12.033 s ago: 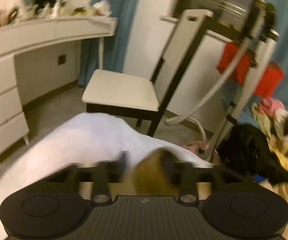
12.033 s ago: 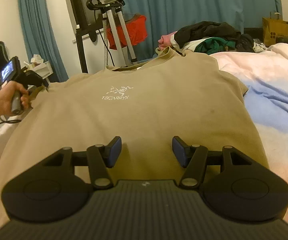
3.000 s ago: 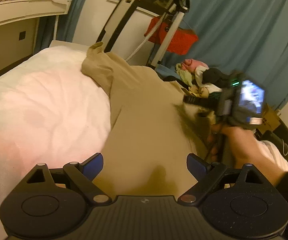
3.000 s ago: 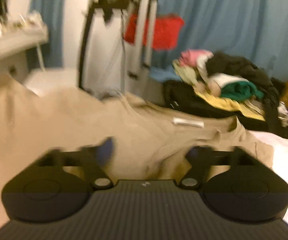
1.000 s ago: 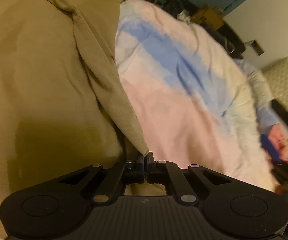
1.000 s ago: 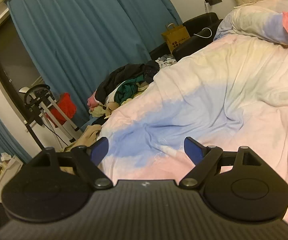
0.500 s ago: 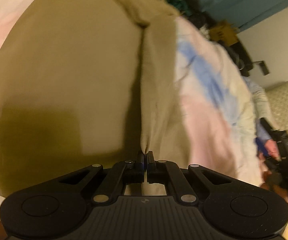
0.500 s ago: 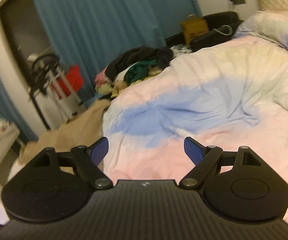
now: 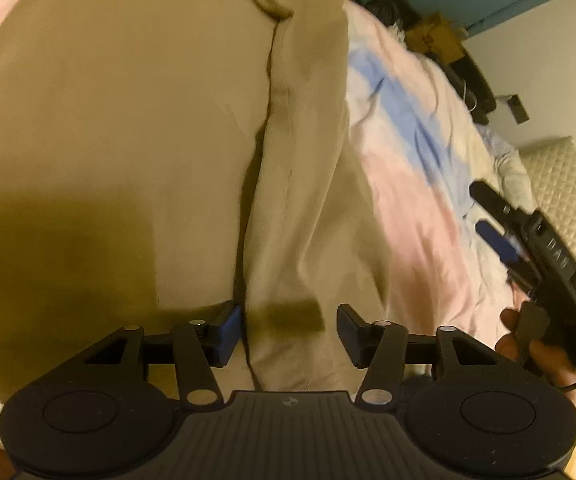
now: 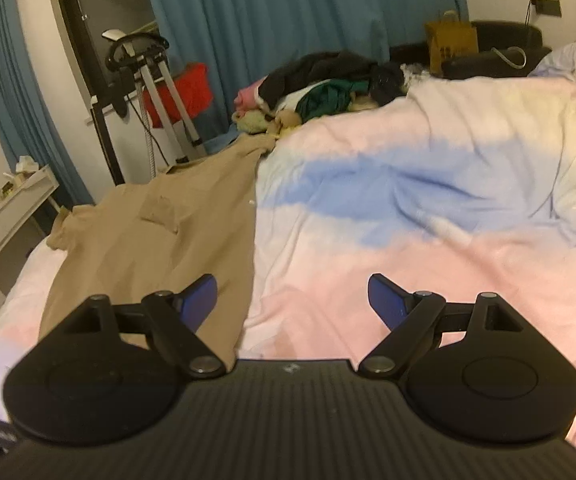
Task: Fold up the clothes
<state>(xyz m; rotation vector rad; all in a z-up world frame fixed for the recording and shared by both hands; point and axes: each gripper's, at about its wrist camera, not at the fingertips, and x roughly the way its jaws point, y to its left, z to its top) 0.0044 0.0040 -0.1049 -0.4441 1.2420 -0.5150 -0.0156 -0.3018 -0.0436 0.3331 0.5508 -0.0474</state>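
While spread apart, left tool (image 9: 288, 332) straddles tan shirt (image 9: 128, 120) fold, duvet (image 9: 408, 184) beside

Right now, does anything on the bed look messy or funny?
Yes. The tan cotton T-shirt has one side folded over, but the flap lies a bit crooked, wider near the open left tongs. A heap of unfolded dark, green and pink clothes is piled at the far edge of the bed.

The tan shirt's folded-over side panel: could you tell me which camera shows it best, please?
The left wrist view: the tan shirt fills it, its folded panel running between the open left gripper. The right wrist view shows the shirt small, at an angle.
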